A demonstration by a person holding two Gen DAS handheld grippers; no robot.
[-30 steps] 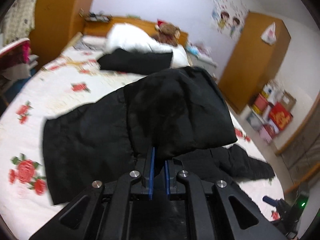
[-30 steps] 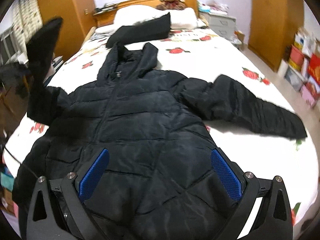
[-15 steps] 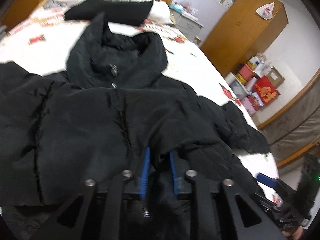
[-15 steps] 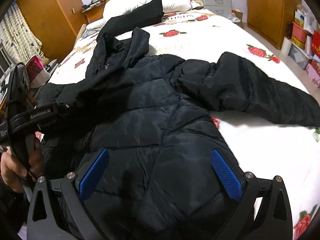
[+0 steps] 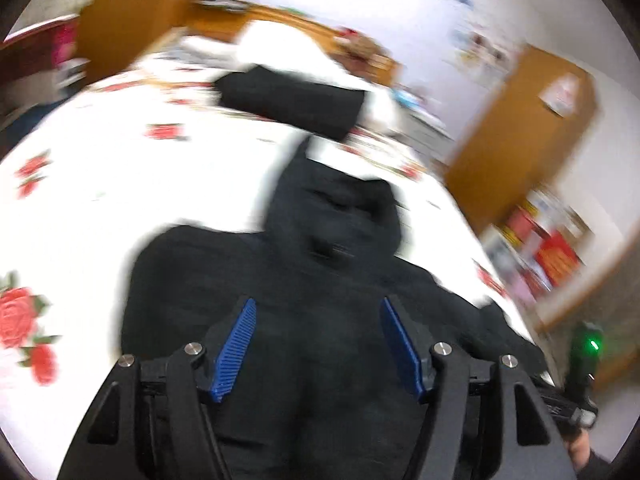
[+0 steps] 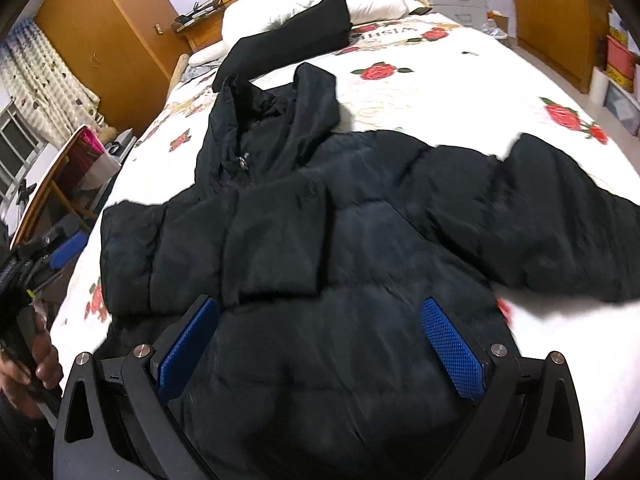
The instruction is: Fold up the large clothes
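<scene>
A black hooded puffer jacket (image 6: pixel 360 264) lies front-up on the rose-print bed sheet (image 6: pixel 460 92). One sleeve (image 6: pixel 272 240) lies folded across its chest. The other sleeve (image 6: pixel 560 216) stretches out to the right. My left gripper (image 5: pixel 318 344) hovers over the jacket (image 5: pixel 280 280) in a blurred view. Its jaws are opening, and no cloth is pressed between the blue pads (image 5: pixel 236 352). My right gripper (image 6: pixel 320 344) stands open above the jacket's lower front, with nothing pinched. A hand (image 6: pixel 40 364) holds the left gripper's handle at the left edge of the right wrist view.
A second black garment (image 6: pixel 292 40) lies against the white pillow (image 6: pixel 312 4) at the headboard. Wooden wardrobes (image 6: pixel 104 28) stand on both sides. Boxes (image 5: pixel 556 256) sit on the floor to the right of the bed. A chair with clutter (image 6: pixel 72 176) stands at the left.
My left gripper carried the sleeve across the jacket's chest, released it and pulled back with its jaws widening. The right gripper shifted over the jacket and stayed open.
</scene>
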